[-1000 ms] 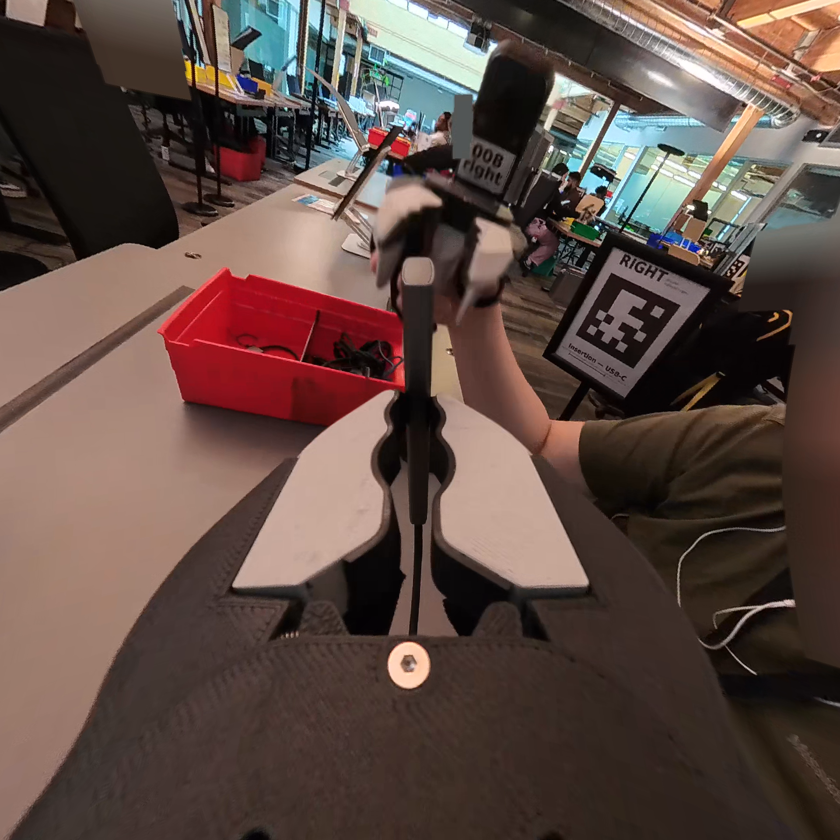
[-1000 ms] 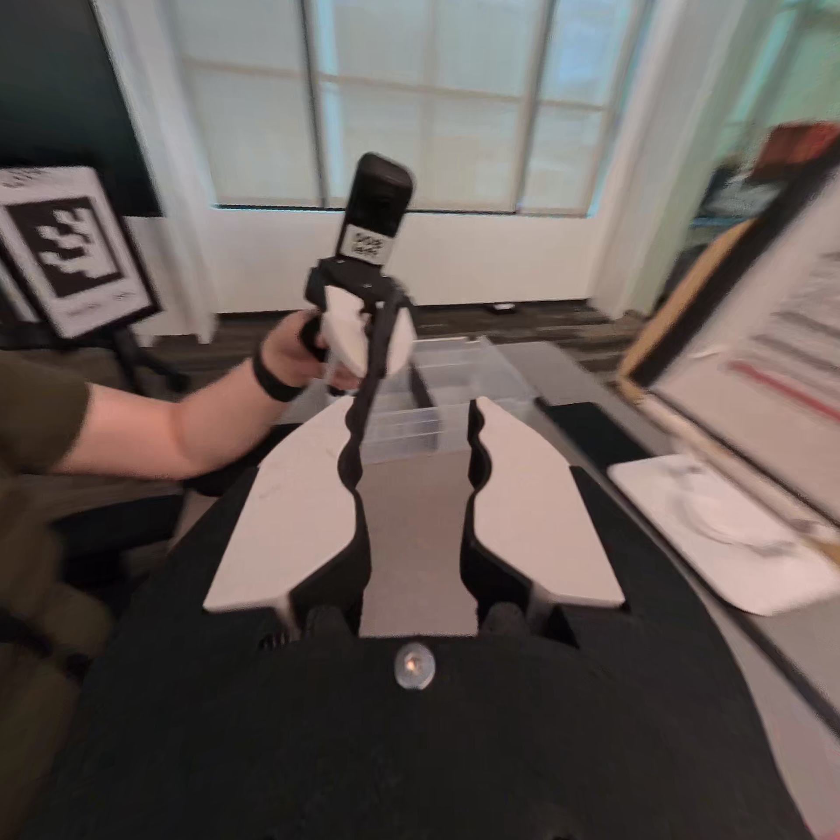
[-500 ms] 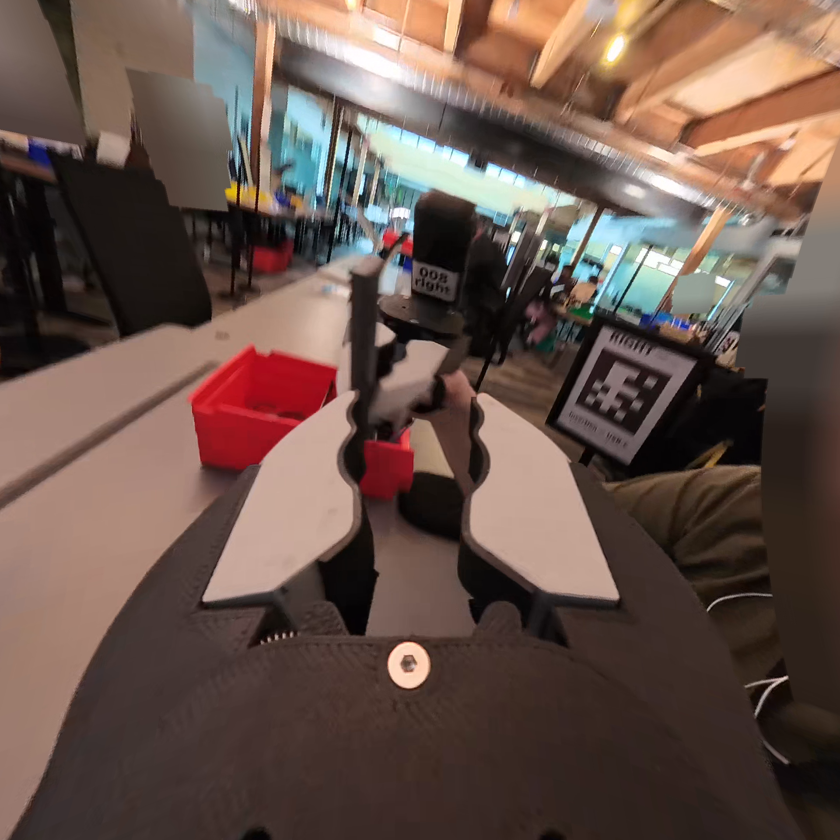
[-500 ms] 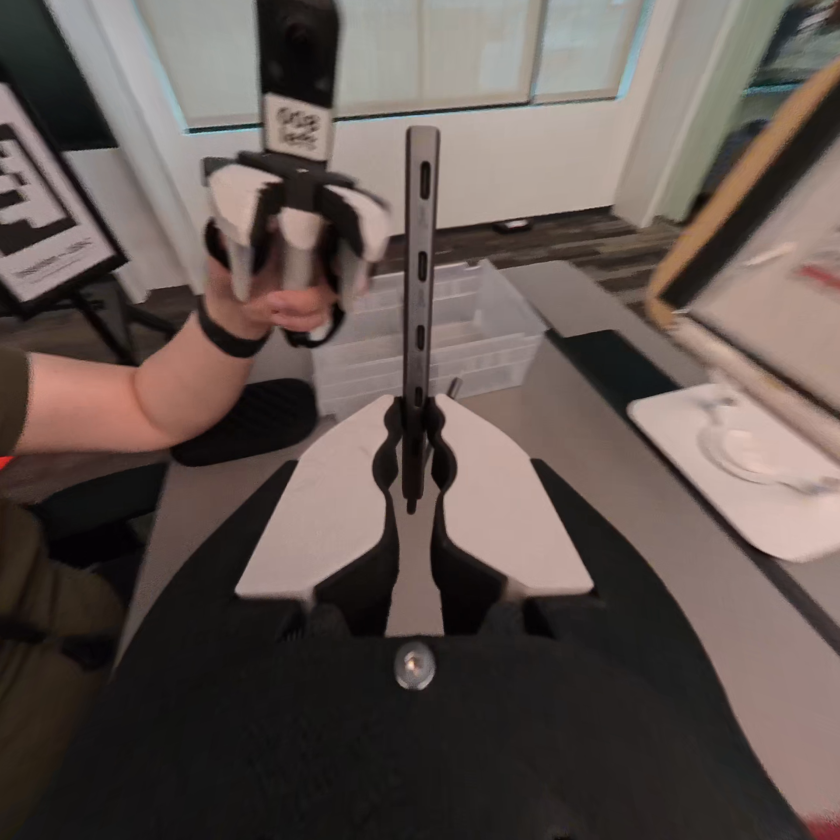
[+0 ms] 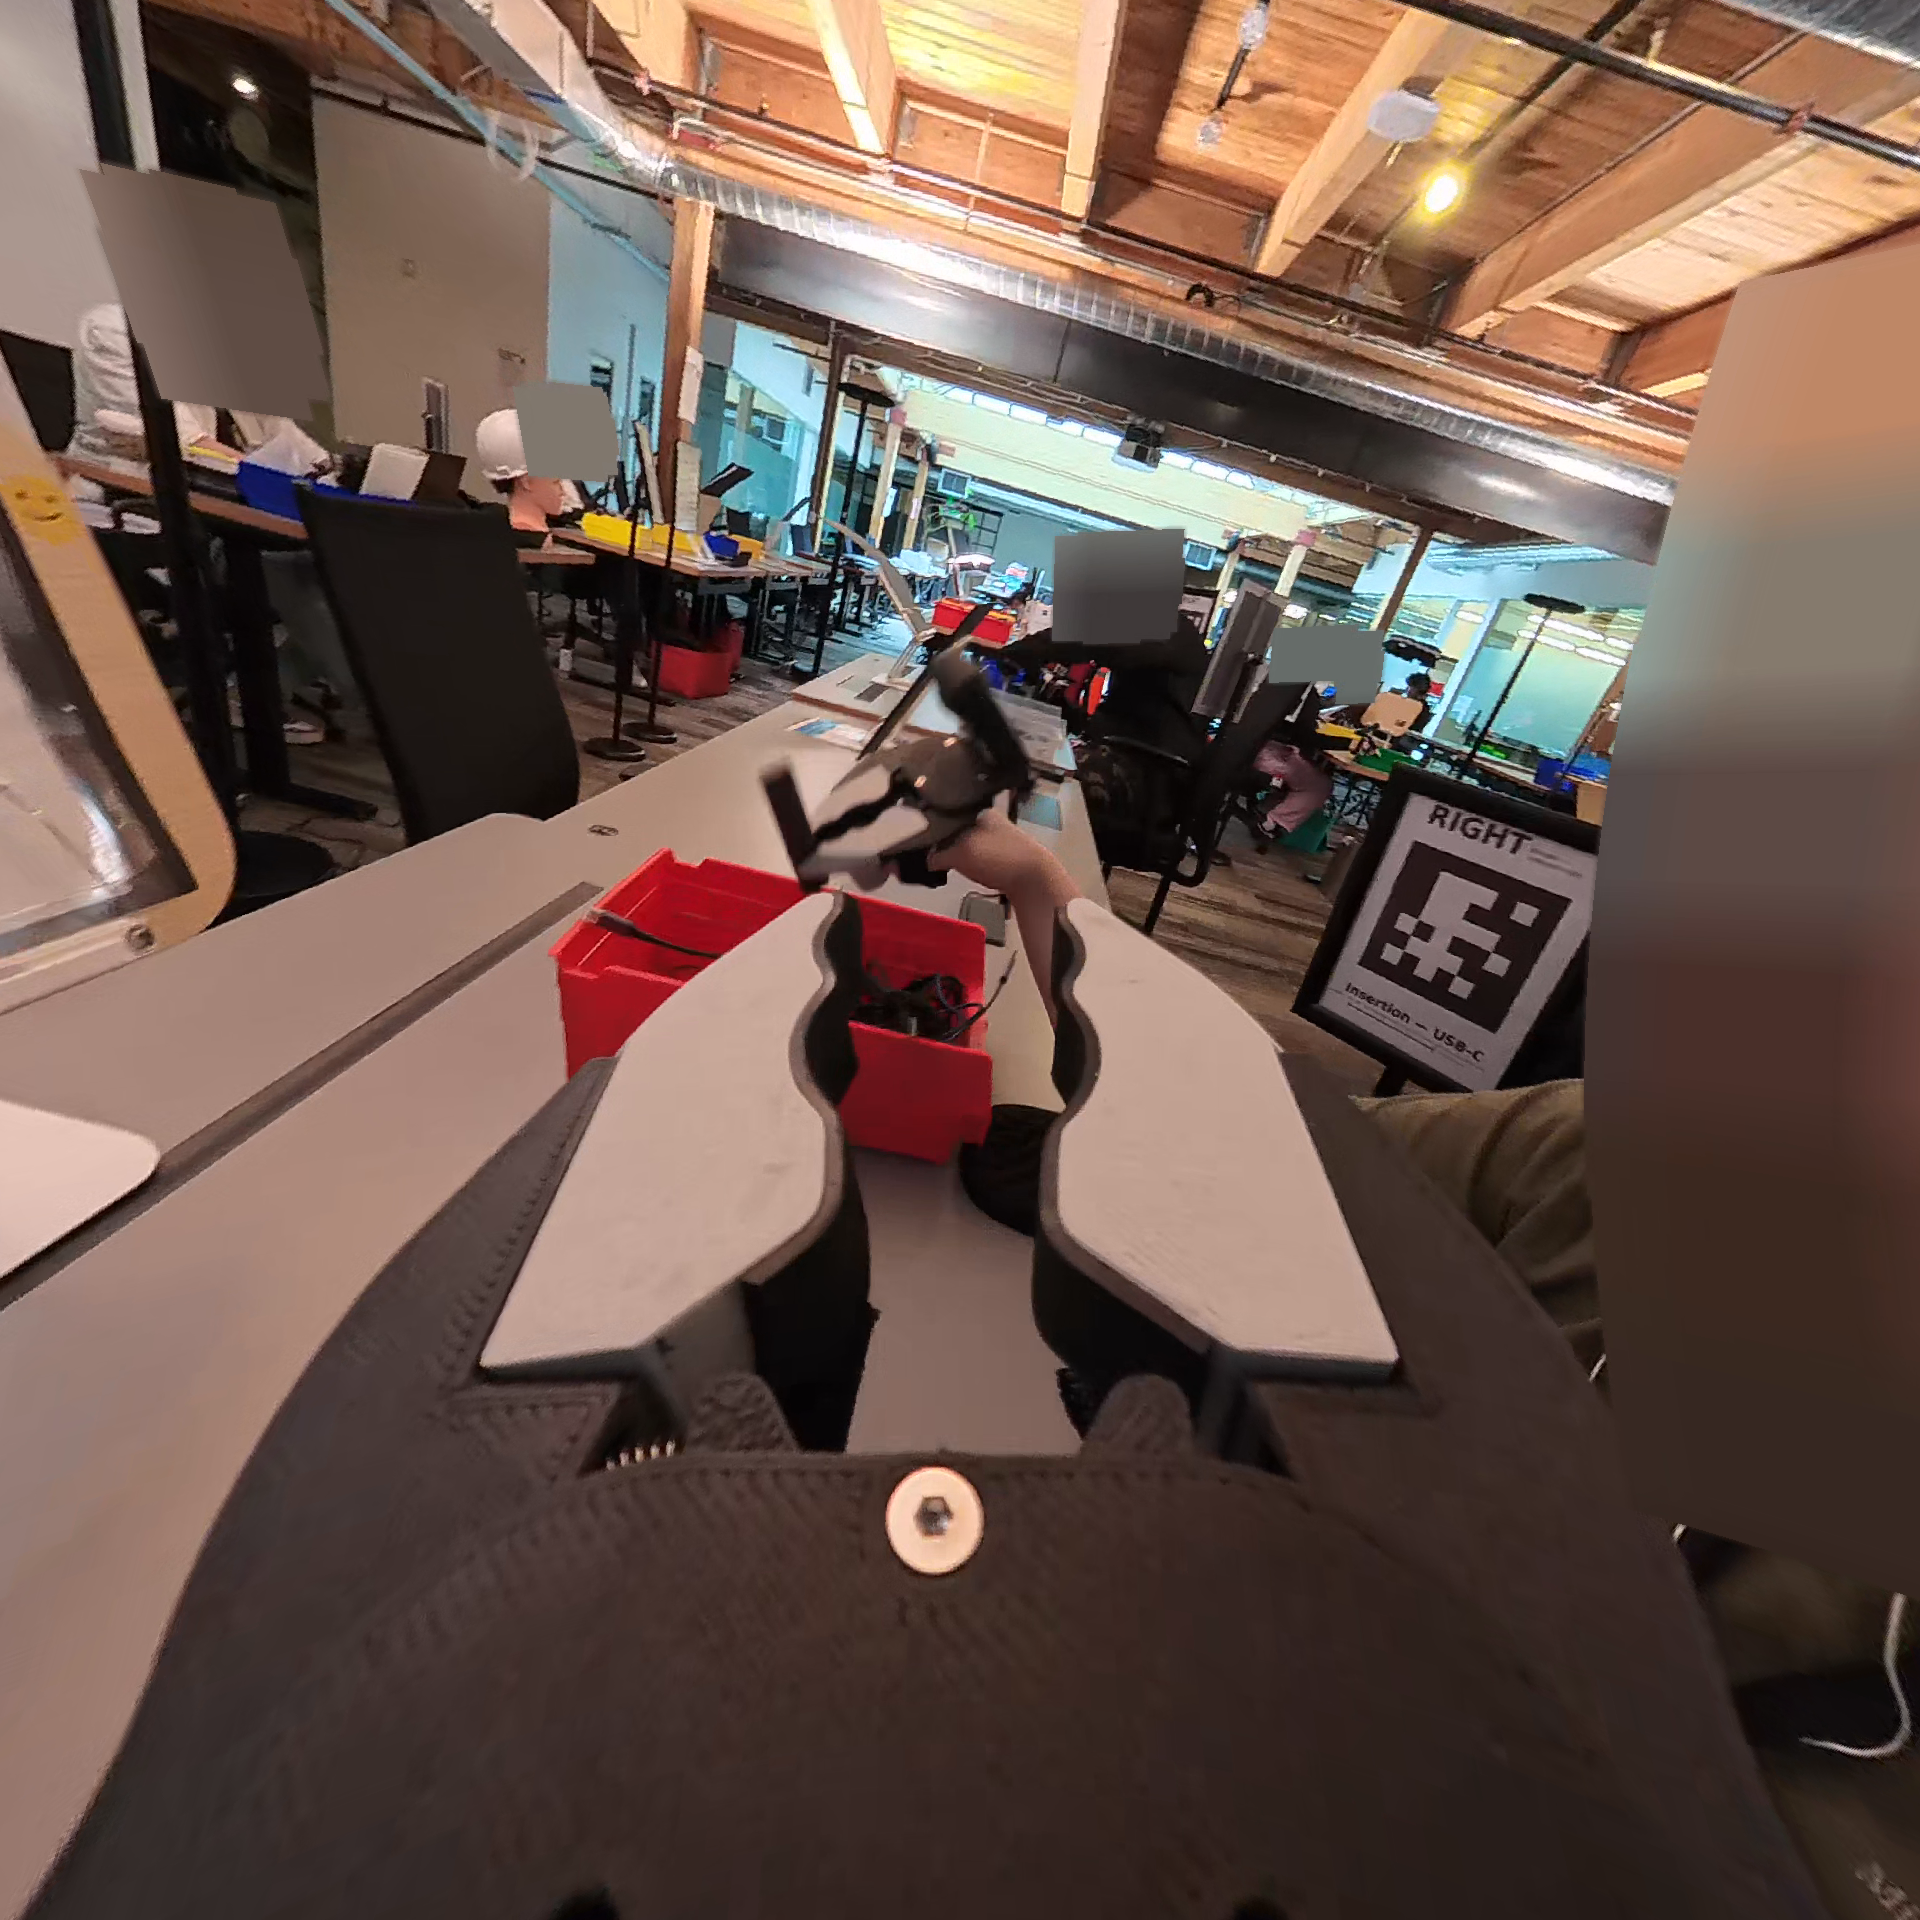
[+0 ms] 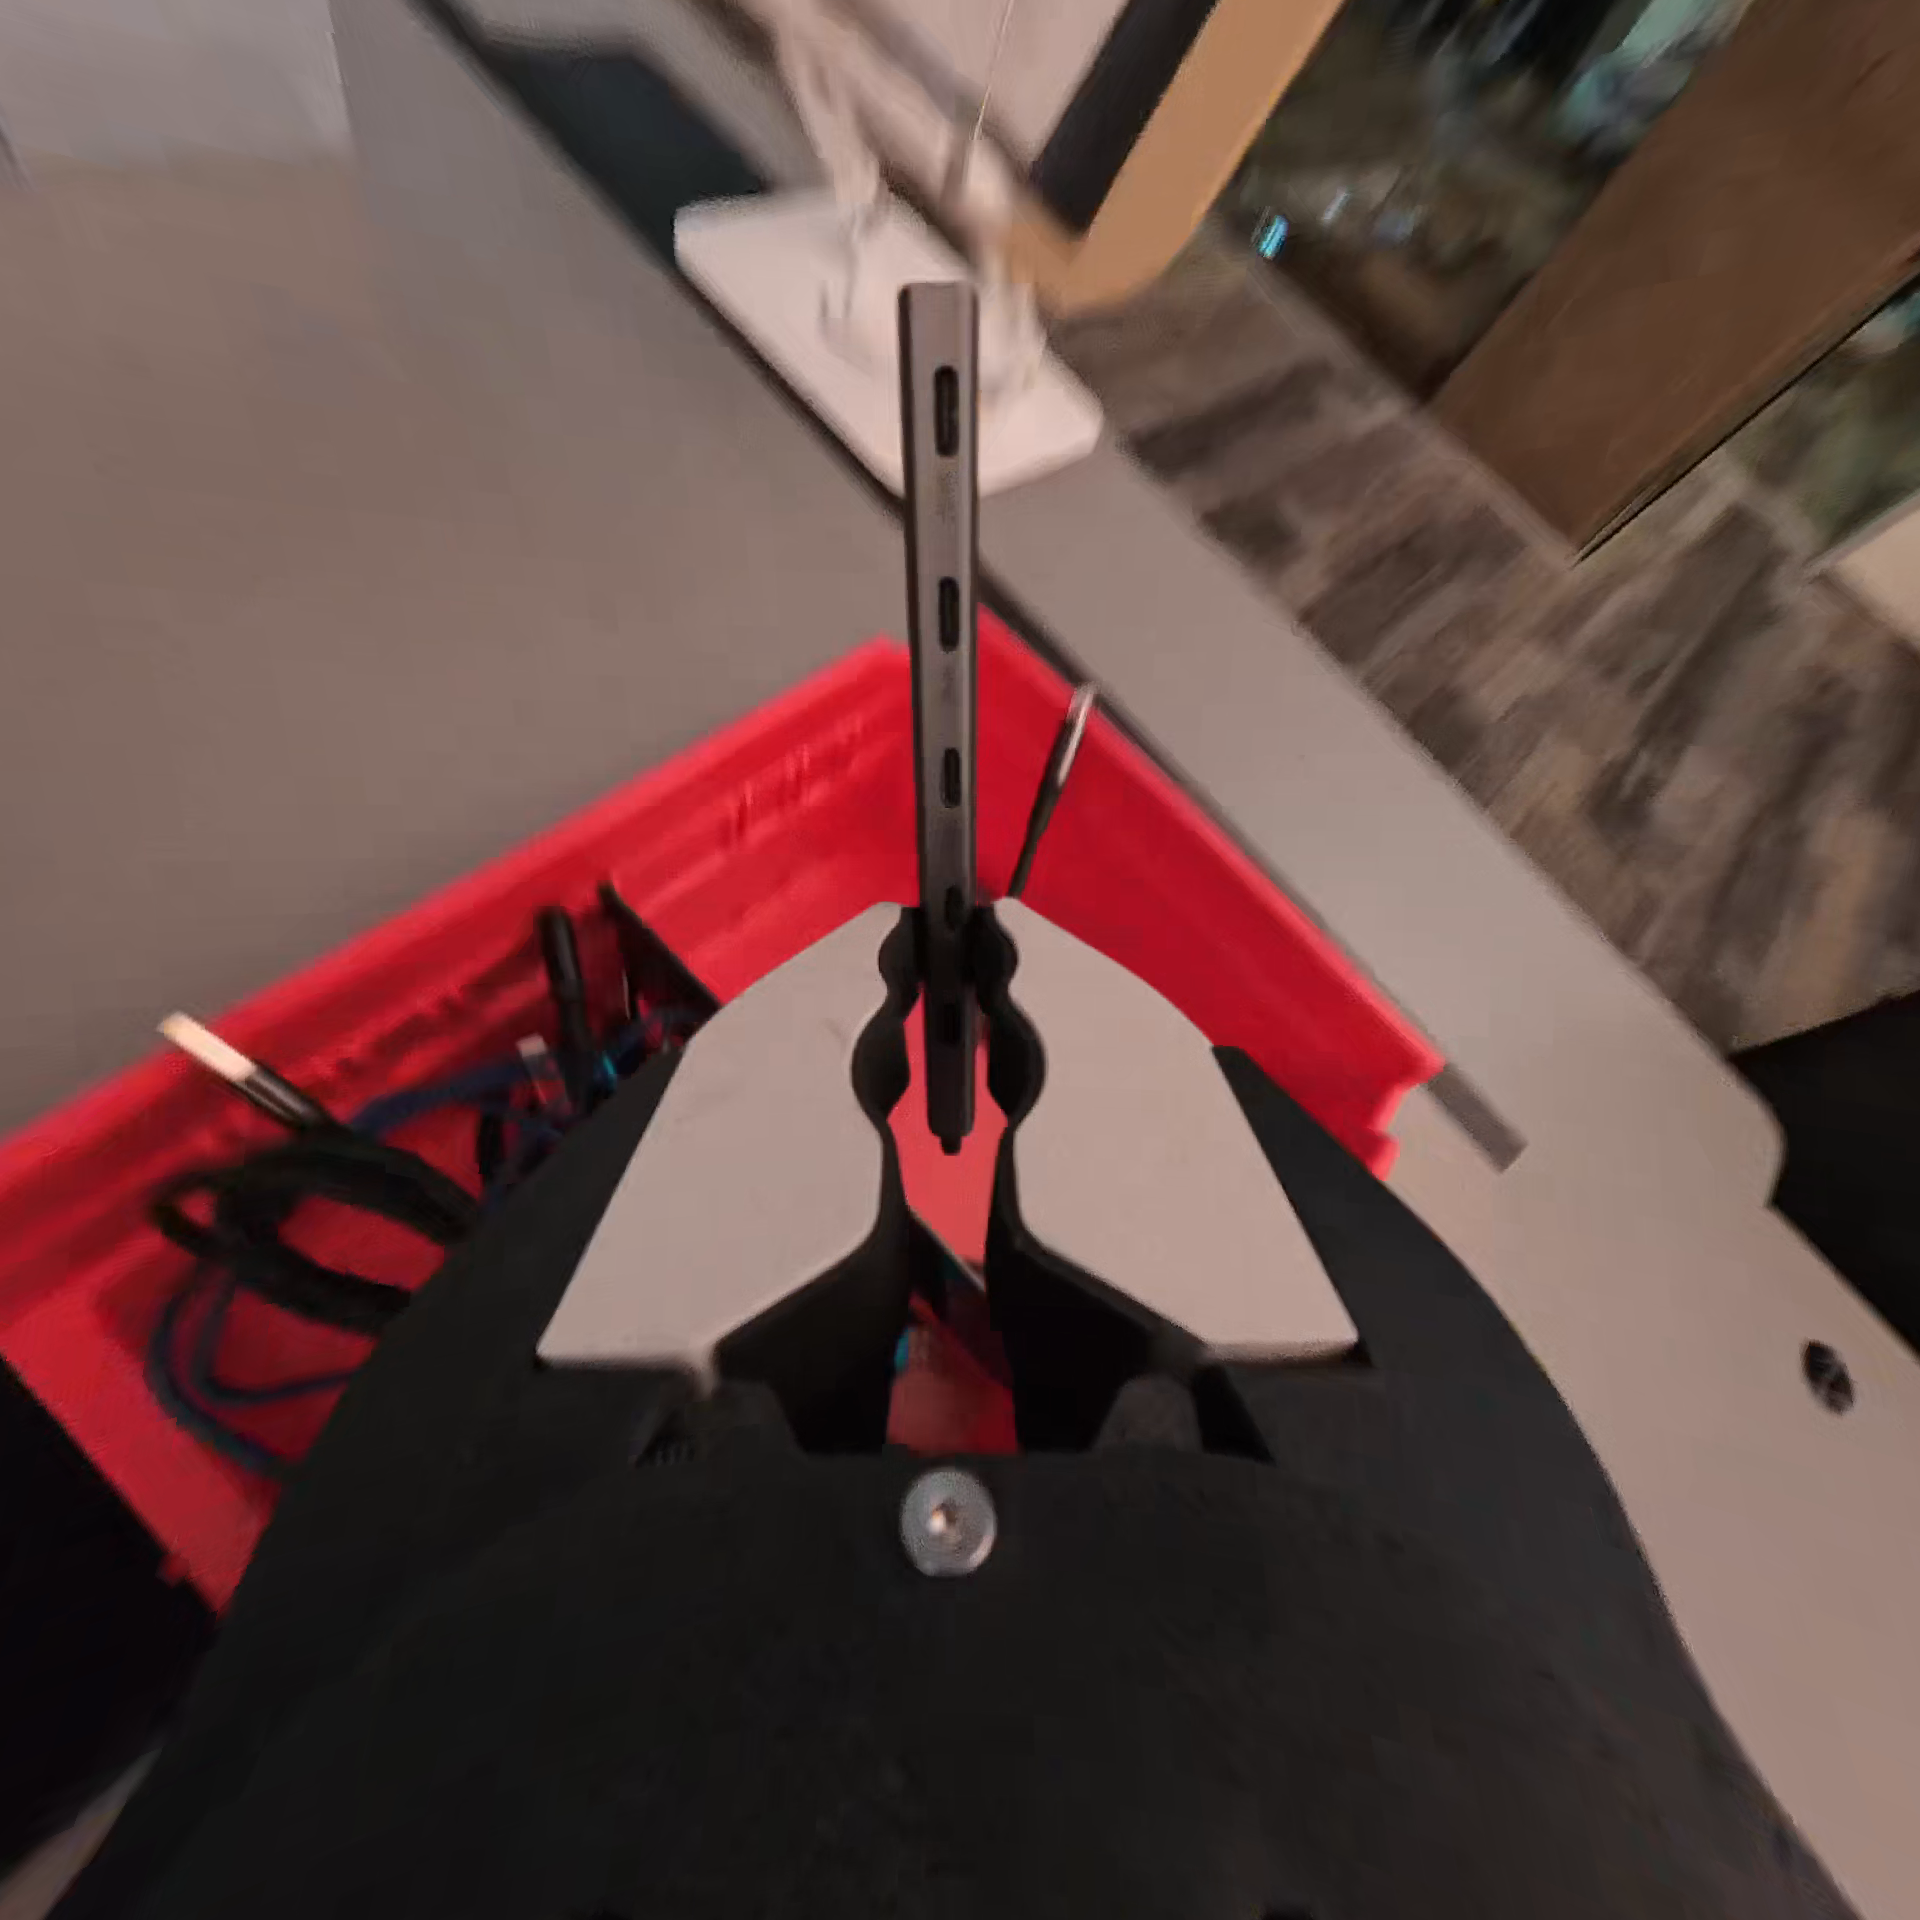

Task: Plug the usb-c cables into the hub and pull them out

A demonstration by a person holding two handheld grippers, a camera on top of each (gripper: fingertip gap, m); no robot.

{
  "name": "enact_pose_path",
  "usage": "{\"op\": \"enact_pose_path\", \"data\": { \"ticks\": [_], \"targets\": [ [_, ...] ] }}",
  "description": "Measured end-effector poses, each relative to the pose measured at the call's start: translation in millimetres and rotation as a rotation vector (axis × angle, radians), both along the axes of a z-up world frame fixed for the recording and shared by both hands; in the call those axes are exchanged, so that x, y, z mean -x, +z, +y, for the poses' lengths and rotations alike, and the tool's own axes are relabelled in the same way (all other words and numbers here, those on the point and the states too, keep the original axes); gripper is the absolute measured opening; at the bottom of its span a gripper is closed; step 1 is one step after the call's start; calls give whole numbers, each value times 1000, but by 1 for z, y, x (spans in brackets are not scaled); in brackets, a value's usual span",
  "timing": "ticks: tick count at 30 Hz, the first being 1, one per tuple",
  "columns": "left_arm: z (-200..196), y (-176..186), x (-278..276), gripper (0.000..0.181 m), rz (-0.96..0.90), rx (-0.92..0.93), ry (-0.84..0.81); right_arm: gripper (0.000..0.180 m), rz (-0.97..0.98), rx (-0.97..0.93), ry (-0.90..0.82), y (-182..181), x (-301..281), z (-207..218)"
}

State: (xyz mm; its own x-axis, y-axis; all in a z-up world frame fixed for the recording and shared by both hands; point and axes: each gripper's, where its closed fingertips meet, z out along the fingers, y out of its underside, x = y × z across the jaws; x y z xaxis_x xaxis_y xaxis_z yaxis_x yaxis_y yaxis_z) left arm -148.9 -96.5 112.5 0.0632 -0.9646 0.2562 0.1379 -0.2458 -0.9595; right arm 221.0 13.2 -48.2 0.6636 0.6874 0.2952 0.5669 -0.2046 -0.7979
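Your right gripper (image 6: 948, 935) pinches the grey hub (image 6: 943, 665) edge-on at centre frame, its jaws pressed against the hub's lower end while the slim bar, with its row of ports, runs up toward the top of the right wrist view. Under it, filling the lower left and middle of that blurred view, sits the red bin (image 6: 790, 790), with dark and blue usb-c cables (image 6: 301, 1216) coiled in its left part and one thin black cable end (image 6: 1055, 790) poking up just right of the hub. The bin rests on a pale grey table (image 6: 312, 468); a white stand base (image 6: 883, 301) sits near the top centre, and wood-look flooring (image 6: 1507, 644) runs down the right side.

Your left gripper (image 5: 948, 935) hangs over the same table (image 5: 260, 1299) with its jaws spread and nothing between them. Through the gap you see the red bin (image 5: 914, 1081) at centre, cables (image 5: 914, 1003) heaped inside, and above it your right gripper (image 5: 800, 842) with the hub (image 5: 787, 821) tilted over the bin. At right of frame a framed black-and-white marker sign (image 5: 1455, 935) stands on the floor. Behind, an open workshop stretches back: rows of desks (image 5: 665, 561), a black office chair (image 5: 447, 665) at left, exposed timber ceiling beams (image 5: 1091, 94) and a lit lamp (image 5: 1439, 192) at upper right
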Motion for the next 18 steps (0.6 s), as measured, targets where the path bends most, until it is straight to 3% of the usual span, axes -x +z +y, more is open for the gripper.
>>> {"op": "enact_pose_path", "data": {
  "ticks": [1, 7, 15, 18],
  "targets": [
    [3, -1, 1, 34, 3, 5, 7, 11, -50, 64, -1, -20, -4, 5],
    [14, -12, 1, 33, 39, 31, 24, 11, -304, 432, 34, -99, -9, 12],
    [21, -12, 18, 36, 89, 25, 95, 22, -332, 365, -113, -93, -18, 36],
    [46, -13, 63, 52, 183, 5, 358, 34, -221, 425, -192, -78, -24, 22]
  ]
}}
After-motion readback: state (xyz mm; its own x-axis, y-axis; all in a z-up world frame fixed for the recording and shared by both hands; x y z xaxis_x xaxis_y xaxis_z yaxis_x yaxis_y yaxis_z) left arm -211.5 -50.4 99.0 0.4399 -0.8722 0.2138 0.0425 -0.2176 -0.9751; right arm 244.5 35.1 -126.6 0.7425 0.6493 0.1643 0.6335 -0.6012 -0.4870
